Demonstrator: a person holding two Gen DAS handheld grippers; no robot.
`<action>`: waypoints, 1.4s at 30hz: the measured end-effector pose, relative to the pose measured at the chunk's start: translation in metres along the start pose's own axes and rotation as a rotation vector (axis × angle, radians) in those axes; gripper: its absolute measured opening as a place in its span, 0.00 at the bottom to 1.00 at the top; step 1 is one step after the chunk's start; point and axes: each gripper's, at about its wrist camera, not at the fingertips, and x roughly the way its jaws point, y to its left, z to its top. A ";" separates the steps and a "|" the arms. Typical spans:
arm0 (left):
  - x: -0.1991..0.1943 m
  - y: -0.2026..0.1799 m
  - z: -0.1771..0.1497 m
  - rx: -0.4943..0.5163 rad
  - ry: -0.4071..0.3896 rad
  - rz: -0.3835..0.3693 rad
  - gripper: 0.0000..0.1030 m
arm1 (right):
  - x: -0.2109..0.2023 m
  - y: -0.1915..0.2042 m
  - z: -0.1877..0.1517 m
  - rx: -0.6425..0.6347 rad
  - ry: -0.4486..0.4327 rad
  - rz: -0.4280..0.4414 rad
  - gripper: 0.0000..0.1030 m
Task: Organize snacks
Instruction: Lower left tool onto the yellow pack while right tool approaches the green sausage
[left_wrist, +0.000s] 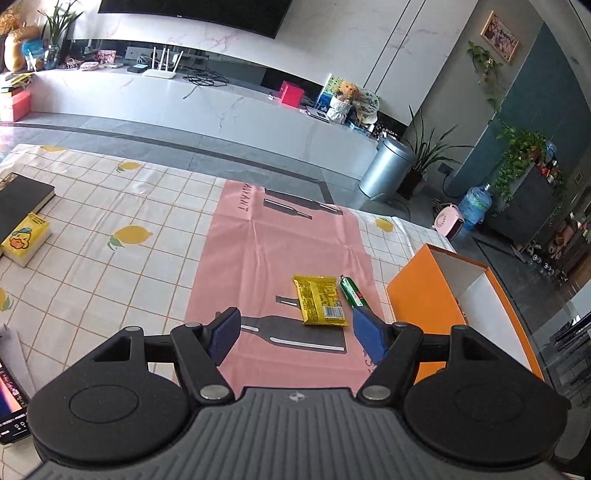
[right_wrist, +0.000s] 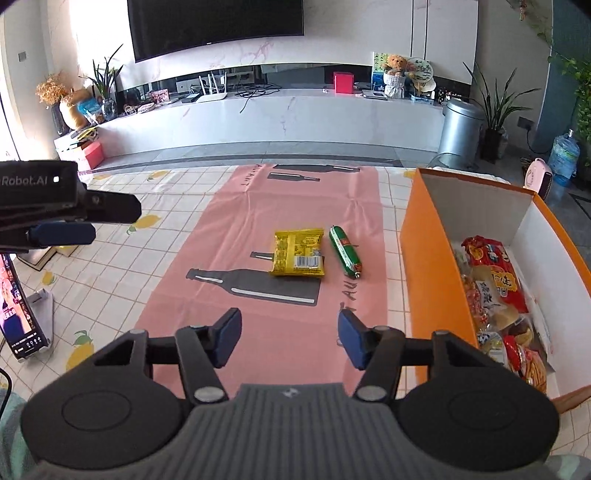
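I am holding my left hand-held gripper (left_wrist: 291, 332) over the near part of a pink plastic mat printed with dark bottle shapes (left_wrist: 258, 258), its blue-padded jaws standing wide apart with nothing between them. Just ahead of its right pad, a flat yellow snack packet with a barcode label (left_wrist: 320, 300) is lying on the mat, and a short green sausage stick in a sealed wrapper (left_wrist: 352, 292) is lying just beside it on the right, the two close but not quite touching as far as I can tell. I am holding my right hand-held gripper (right_wrist: 290, 338) lower over the same mat, nearer to me than both snacks, its jaws parted and gripping nothing. The mat is lying on a tabletop covered in a white checked cloth with yellow lemons (right_wrist: 110, 258). To the right of the mat an open orange cardboard box with a white inside (right_wrist: 436, 258) is standing on the cloth, and several snack bags, among them a red one (right_wrist: 495, 269), are piled in its near half. From my right-hand view the left hand-held gripper is showing at the left edge, side-on above the cloth. A yellow tissue pack with a duck picture (left_wrist: 26, 240) and a black book (left_wrist: 22, 203) are resting at the far left of the tabletop, well apart from the snacks.
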 end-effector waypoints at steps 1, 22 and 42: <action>0.005 0.000 -0.001 0.002 0.008 -0.005 0.79 | 0.004 0.001 0.003 -0.007 0.002 -0.007 0.48; 0.128 -0.004 0.009 0.031 0.130 -0.064 0.68 | 0.134 -0.039 0.035 0.004 0.001 -0.115 0.26; 0.209 -0.053 0.008 0.082 0.246 0.107 0.82 | 0.169 -0.071 0.025 0.097 0.014 -0.023 0.18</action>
